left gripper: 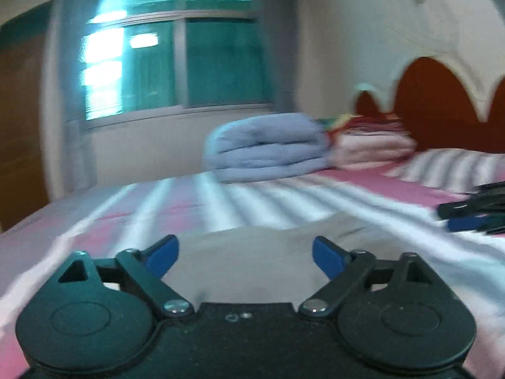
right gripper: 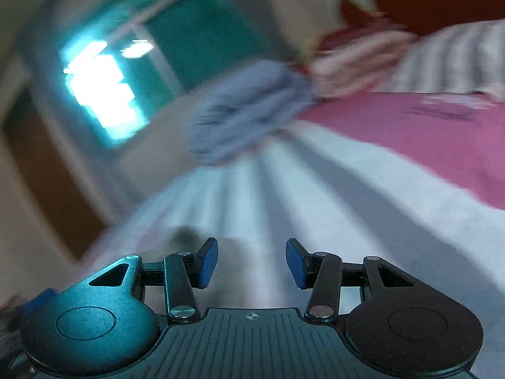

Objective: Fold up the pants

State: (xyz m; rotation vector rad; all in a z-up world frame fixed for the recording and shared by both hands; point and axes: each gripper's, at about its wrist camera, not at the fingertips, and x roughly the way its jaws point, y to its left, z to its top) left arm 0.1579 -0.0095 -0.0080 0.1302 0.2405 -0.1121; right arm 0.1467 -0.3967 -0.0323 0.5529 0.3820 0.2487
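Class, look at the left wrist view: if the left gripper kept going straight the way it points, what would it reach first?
Probably the beige pants lying on the striped bed sheet, right ahead of the open left gripper. The folded blue blanket lies farther along; depth is blurred.

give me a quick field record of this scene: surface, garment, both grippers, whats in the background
surface: bed with pink and white striped sheet
garment: beige pants lying on the sheet under the left gripper
left gripper: open, nothing between its jaws
right gripper: open, nothing gripped
background: folded blue blanket, pink folded stack, headboard, window
image quality: both views blurred
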